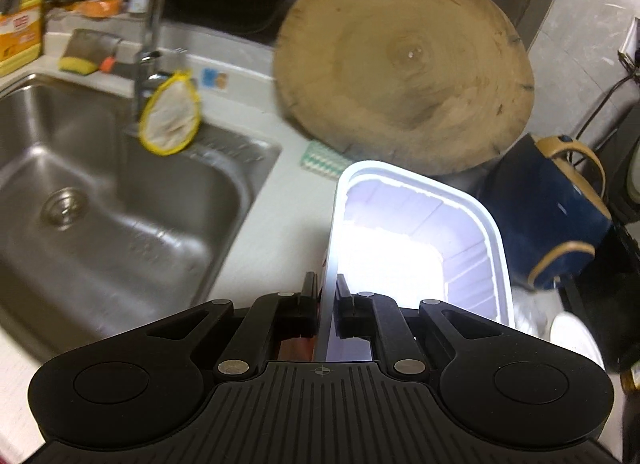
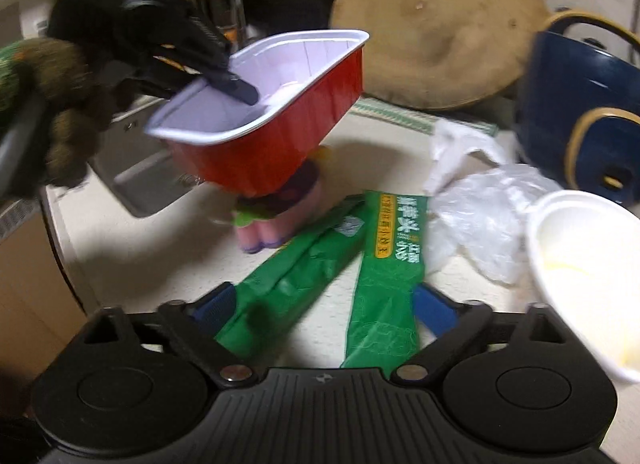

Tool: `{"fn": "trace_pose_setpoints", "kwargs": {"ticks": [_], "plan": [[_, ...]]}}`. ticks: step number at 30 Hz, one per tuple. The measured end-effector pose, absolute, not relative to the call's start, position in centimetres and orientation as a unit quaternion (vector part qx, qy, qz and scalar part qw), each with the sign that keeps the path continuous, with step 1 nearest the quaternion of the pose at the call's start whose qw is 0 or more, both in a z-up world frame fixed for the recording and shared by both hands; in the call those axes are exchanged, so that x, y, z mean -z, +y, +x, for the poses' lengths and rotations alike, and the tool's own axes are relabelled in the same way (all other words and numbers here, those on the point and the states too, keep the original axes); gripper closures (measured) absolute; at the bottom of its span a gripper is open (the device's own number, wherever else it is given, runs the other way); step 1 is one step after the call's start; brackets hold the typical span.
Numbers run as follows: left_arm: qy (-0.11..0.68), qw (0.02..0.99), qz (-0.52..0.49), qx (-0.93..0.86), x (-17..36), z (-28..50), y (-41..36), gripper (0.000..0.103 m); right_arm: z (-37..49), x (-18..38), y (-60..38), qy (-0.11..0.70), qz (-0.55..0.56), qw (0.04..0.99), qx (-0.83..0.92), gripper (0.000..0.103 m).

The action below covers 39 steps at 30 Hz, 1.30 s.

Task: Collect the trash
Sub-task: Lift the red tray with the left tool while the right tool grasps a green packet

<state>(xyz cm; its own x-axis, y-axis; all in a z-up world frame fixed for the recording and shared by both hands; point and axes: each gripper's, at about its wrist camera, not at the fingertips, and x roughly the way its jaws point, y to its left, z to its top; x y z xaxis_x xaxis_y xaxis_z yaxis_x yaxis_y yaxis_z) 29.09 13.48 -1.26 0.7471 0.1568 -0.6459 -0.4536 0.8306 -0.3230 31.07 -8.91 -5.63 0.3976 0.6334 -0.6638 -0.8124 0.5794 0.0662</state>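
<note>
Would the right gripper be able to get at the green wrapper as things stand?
Probably yes: the right gripper stands open with the green wrapper lying flat between its fingers, nothing on top; the red tray hangs clear above.

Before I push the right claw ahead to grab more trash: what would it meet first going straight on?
Probably the green wrappers: both already lie between the right claw's open fingers on the counter. Beyond them sits a pink packet, though depth is hard to judge.
</note>
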Motion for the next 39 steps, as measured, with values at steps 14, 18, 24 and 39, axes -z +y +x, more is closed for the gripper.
{"fn": "trace_pose_setpoints", "kwargs": {"ticks": [14, 18, 24, 39], "plan": [[0.366, 0.881, -0.250, -0.167, 5.0, 24.9, 11.9, 0.092, 36.3, 6.0, -10.4, 0.376, -0.102, 0.858, -0.336, 0.073], [0.374, 0.880, -0.254, -0.144, 5.5, 26.6, 10.6, 0.093, 36.7, 6.1, -11.5, 0.378, -0.093, 0.865, -0.316, 0.073], [0.378, 0.886, -0.249, -0.106, 5.4, 29.5, 8.1, 0.092, 37.3, 6.1, -12.5, 0.387, -0.076, 0.863, -0.315, 0.071], [0.332, 0.906, -0.207, -0.160, 1.2, 26.8, 8.9, 0.092, 35.7, 4.4, -14.1, 0.342, -0.089, 0.863, -0.361, 0.042]]}}
